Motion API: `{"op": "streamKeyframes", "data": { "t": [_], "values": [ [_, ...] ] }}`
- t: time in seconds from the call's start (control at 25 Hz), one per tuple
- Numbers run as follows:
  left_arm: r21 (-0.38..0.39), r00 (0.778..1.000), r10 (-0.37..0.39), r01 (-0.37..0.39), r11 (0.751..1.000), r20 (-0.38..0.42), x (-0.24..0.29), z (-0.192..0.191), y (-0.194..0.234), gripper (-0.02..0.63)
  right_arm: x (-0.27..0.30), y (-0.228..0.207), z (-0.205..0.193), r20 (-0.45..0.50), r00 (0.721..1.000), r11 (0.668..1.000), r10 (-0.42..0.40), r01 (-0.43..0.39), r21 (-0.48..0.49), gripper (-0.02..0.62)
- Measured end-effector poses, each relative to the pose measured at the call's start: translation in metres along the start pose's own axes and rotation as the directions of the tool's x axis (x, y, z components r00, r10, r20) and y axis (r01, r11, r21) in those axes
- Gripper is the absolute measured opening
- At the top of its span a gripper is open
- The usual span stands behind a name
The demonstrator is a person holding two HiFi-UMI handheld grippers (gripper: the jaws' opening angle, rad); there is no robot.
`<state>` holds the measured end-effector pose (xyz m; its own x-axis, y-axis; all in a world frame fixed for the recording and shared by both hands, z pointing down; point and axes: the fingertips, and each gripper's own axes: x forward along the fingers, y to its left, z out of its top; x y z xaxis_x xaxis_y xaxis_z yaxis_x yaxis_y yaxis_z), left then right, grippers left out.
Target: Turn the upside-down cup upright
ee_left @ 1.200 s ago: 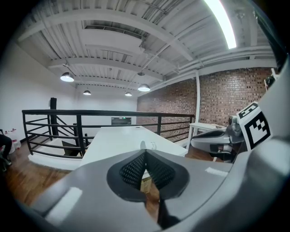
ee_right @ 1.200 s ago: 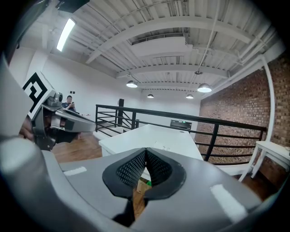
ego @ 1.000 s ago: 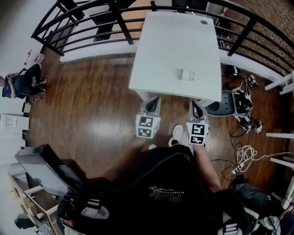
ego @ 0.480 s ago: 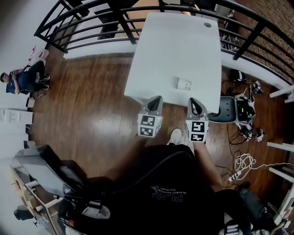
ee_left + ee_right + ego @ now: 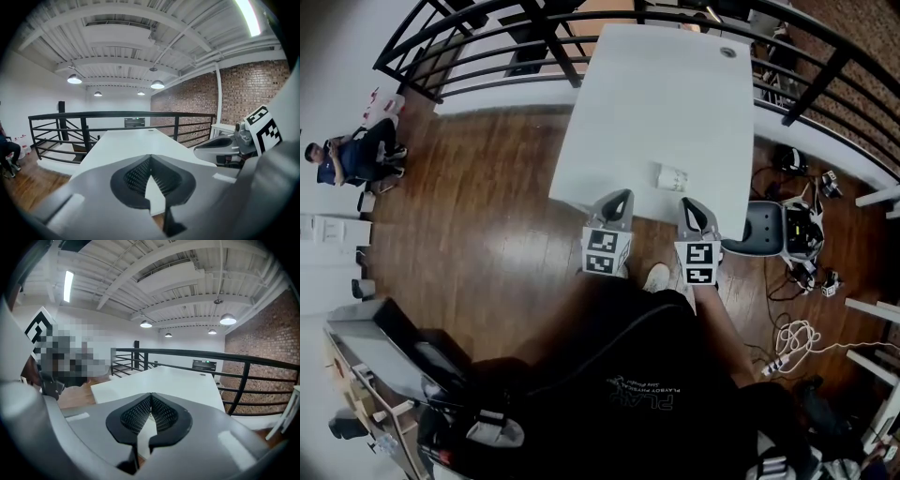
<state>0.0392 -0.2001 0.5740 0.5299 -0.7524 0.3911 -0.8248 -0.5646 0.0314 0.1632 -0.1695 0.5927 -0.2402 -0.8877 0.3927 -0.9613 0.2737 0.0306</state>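
Note:
A small white cup [image 5: 672, 176] stands near the front edge of the white table [image 5: 656, 94] in the head view; which way up it is I cannot tell at this size. My left gripper [image 5: 619, 195] is shut and empty, its tips at the table's front edge, left of the cup. My right gripper [image 5: 687, 202] is shut and empty too, just in front of the cup and slightly right. In the left gripper view the jaws [image 5: 150, 157] meet over the tabletop [image 5: 126, 143]. The right gripper view shows shut jaws [image 5: 151, 396]; the cup is hidden there.
A black railing [image 5: 487, 37] curves round the far and side edges of the table. A grey chair [image 5: 759, 225] stands at the table's right front corner, with cables [image 5: 797, 337] on the wooden floor. A person [image 5: 347, 159] sits far left. A dark desk [image 5: 403, 356] is at lower left.
Both grippers have advanced toward the table; their tips now reach its front edge. The cup sits closer to the right gripper than before. Both stay shut.

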Motion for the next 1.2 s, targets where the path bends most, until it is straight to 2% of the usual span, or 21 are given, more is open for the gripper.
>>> {"op": "streamKeyframes", "data": {
  "t": [0.4, 0.72, 0.92, 1.2],
  "values": [
    [0.010, 0.999, -0.032, 0.032, 0.999, 0.036, 0.026, 0.018, 0.012, 0.000, 0.023, -0.004, 0.000, -0.066, 0.998, 0.997, 0.005, -0.010, -0.073, 0.015],
    [0.034, 0.999, -0.026, 0.025, 0.999, 0.035, 0.040, 0.026, 0.030, 0.000, 0.044, -0.001, -0.011, -0.191, 0.982, 0.969, 0.008, -0.054, -0.241, 0.017],
    [-0.055, 0.998, -0.038, 0.041, 0.998, 0.051, 0.042, 0.025, 0.036, 0.000, 0.053, 0.005, -0.018, -0.244, 0.969, 0.924, 0.027, -0.117, -0.363, 0.048],
    [-0.082, 0.997, -0.044, 0.049, 0.995, 0.063, 0.044, 0.026, 0.044, 0.000, 0.066, 0.012, -0.035, -0.360, 0.932, 0.795, 0.028, -0.239, -0.557, 0.122]
  ]
}}
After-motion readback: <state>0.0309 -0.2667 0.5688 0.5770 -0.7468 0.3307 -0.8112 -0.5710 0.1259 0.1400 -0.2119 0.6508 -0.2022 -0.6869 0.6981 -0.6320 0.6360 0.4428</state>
